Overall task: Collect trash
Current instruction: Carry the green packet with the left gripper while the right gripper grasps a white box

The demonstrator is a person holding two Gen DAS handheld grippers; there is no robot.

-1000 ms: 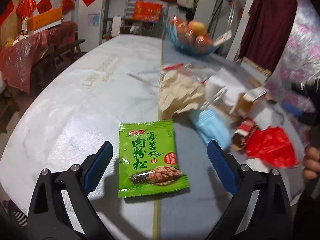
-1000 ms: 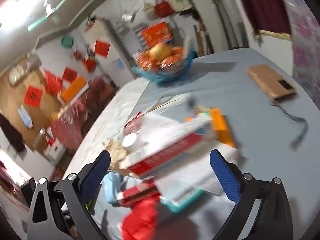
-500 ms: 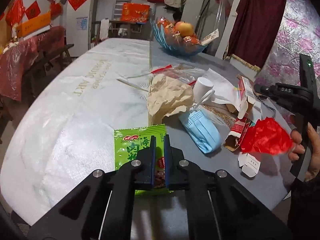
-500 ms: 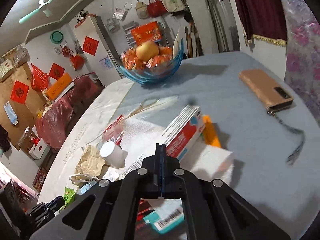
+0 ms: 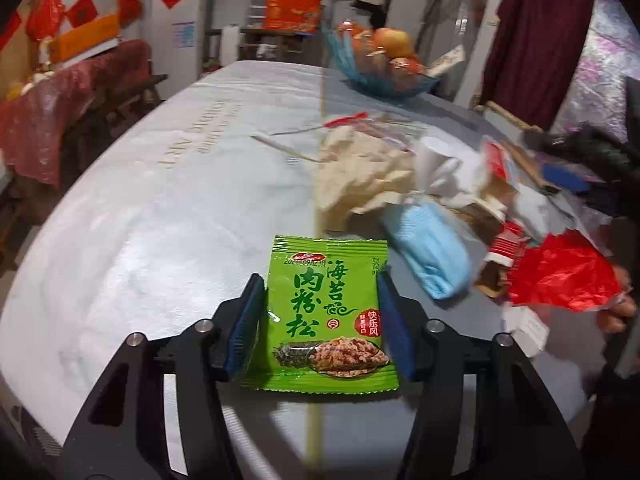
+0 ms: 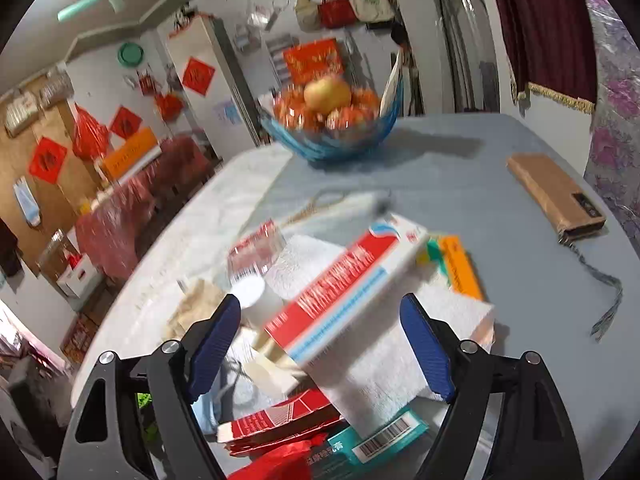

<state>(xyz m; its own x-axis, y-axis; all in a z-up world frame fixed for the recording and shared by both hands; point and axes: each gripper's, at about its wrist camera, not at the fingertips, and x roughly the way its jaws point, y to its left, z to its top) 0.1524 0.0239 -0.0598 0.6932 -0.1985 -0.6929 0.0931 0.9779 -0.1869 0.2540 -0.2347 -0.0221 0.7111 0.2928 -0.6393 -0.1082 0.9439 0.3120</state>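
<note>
The left gripper (image 5: 320,320) has its jaws opening, with the green snack packet (image 5: 326,316) lying flat on the table (image 5: 160,220) between the blue pads; whether the pads touch its edges cannot be told. Just beyond lie a blue face mask (image 5: 430,252) and red foil (image 5: 560,276), then crumpled beige paper (image 5: 360,168). The right gripper (image 6: 320,336) has its jaws apart and opening above the heap, around but clear of a red-and-white carton (image 6: 344,284) resting on white tissue (image 6: 380,360). Farthest stands the blue fruit bowl (image 6: 332,136).
</note>
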